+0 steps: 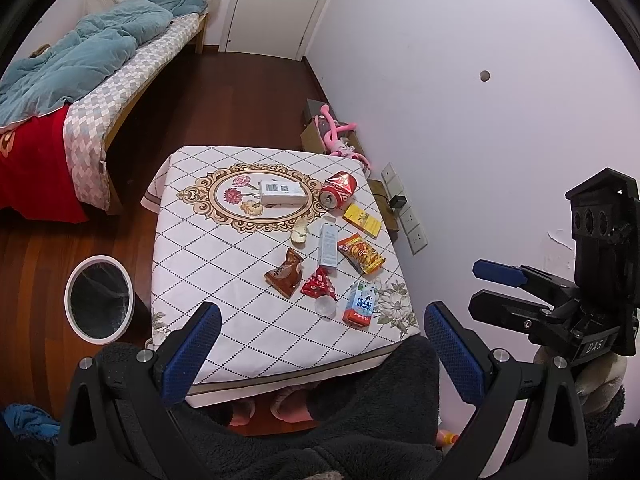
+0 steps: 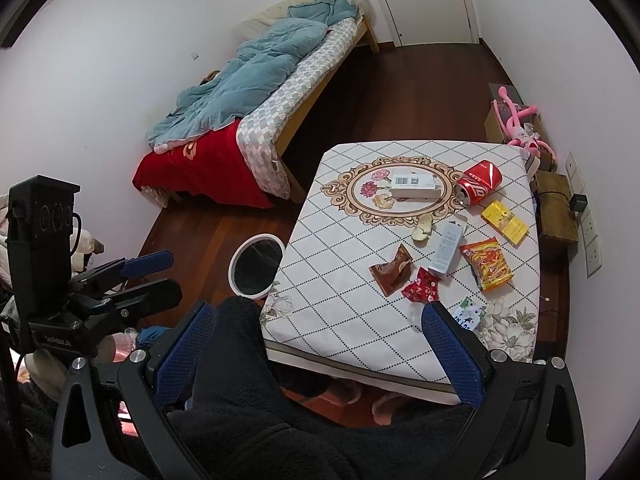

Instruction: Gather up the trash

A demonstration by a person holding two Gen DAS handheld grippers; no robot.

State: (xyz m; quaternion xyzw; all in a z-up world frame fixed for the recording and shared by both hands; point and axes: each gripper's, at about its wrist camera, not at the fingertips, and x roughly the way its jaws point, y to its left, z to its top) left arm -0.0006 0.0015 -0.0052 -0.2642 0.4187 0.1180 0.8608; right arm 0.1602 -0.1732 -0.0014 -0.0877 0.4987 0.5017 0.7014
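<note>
Red wrappers, can [image 1: 338,190] and cartons litter our counter [image 1: 224,280], ahead of both spread, empty hand-held grippers. Nearest: small milk carton [image 1: 361,307], lying lengthwise toward us, closer to our right hand-held gripper [image 2: 320,354]; left hand-held gripper [image 1: 320,354] nearer the bin [image 1: 98,299].

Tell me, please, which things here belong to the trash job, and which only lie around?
For the job:
- red can
- yellow box
- orange snack bag
- brown wrapper
- red wrapper
- drink carton
- bin

Just lying about:
- bed
- pink toy
- door
</note>
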